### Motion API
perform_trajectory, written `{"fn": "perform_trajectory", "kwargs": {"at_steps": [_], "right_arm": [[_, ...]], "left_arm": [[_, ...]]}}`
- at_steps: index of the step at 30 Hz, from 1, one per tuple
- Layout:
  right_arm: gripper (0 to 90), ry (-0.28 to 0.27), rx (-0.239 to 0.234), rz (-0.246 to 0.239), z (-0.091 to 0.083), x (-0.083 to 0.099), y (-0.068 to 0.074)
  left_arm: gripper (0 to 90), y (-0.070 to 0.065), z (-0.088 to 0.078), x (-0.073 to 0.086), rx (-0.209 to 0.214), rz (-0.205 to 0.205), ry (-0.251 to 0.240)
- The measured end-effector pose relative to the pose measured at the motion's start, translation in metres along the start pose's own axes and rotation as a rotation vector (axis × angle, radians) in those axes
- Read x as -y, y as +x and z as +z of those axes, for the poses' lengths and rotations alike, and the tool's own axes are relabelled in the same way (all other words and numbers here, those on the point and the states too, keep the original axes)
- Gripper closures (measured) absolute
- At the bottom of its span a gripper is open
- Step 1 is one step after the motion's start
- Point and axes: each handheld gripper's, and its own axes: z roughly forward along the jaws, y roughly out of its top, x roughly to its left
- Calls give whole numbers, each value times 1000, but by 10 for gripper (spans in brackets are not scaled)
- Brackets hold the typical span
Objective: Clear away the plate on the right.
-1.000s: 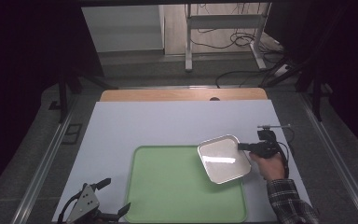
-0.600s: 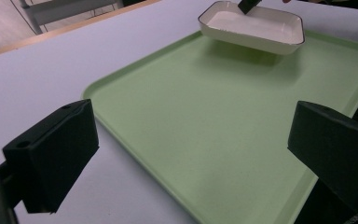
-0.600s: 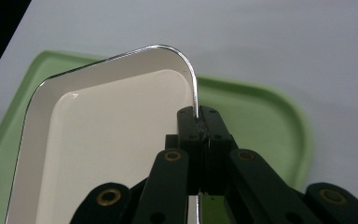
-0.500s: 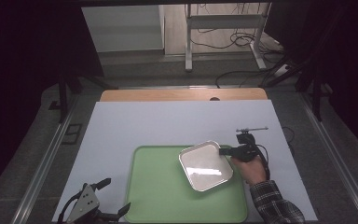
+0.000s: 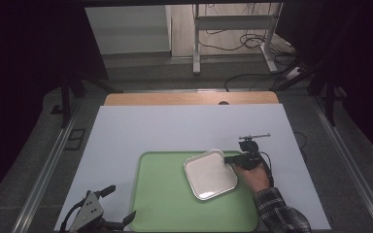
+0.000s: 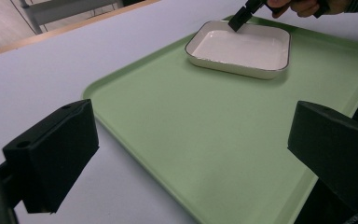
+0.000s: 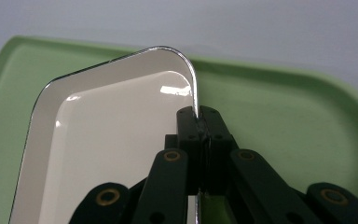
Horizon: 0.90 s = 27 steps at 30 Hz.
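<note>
where jaws clamp: dish (image 7: 102, 154) rim

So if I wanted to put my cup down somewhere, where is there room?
The white table beyond the green tray is bare, as is the tray's left half. It is crowded at the tray's right, where the right gripper clamps the white dish.

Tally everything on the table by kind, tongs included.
Tray: 1
Dish: 1
Tongs: 2, the left tongs and the right tongs
Total: 4
</note>
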Motion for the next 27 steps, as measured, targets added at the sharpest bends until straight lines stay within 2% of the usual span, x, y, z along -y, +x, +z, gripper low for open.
{"fn": "perform_trajectory", "kwargs": {"at_steps": [4,5,7,8,9,10,11,14,15,16,17,21,23,25,26,27], "right_arm": [[870,-6,-3,-3,0,0,-2],[819,-8,-3,-32,0,0,-2],[786,-12,-3,-38,-1,0,-1],[705,-27,-12,-64,-5,0,0],[705,-27,-12,-64,-5,0,0],[650,-47,-14,-97,-12,-1,2],[650,-47,-14,-97,-12,-1,2],[599,-70,-23,-154,-20,1,7],[583,-72,-24,-181,-22,3,10],[550,-75,-19,-240,-27,6,16],[550,-75,-19,-240,-27,6,16],[447,-99,3,-353,-34,15,32],[433,-108,8,-381,-38,19,38],[437,-109,-12,-403,-41,23,43],[479,-109,-29,-419,-45,27,46],[479,-109,-29,-419,-45,27,46]], "left_arm": [[16,0,0,0,0,1,0],[16,0,0,0,0,2,-1],[16,0,0,0,0,2,-2],[16,0,0,0,0,2,-2],[16,0,0,0,0,2,-2],[16,0,0,0,0,2,-2],[16,0,0,0,0,3,-2],[16,0,0,0,0,4,-3],[16,0,0,0,0,5,-3],[16,-1,0,0,0,5,-3],[16,-1,0,0,0,6,-3],[16,-1,0,0,0,6,-3],[16,-1,0,0,-1,6,-3],[16,-1,0,0,-1,6,-3],[16,-1,0,0,-1,6,-3],[16,-1,0,0,-1,6,-3]]}}
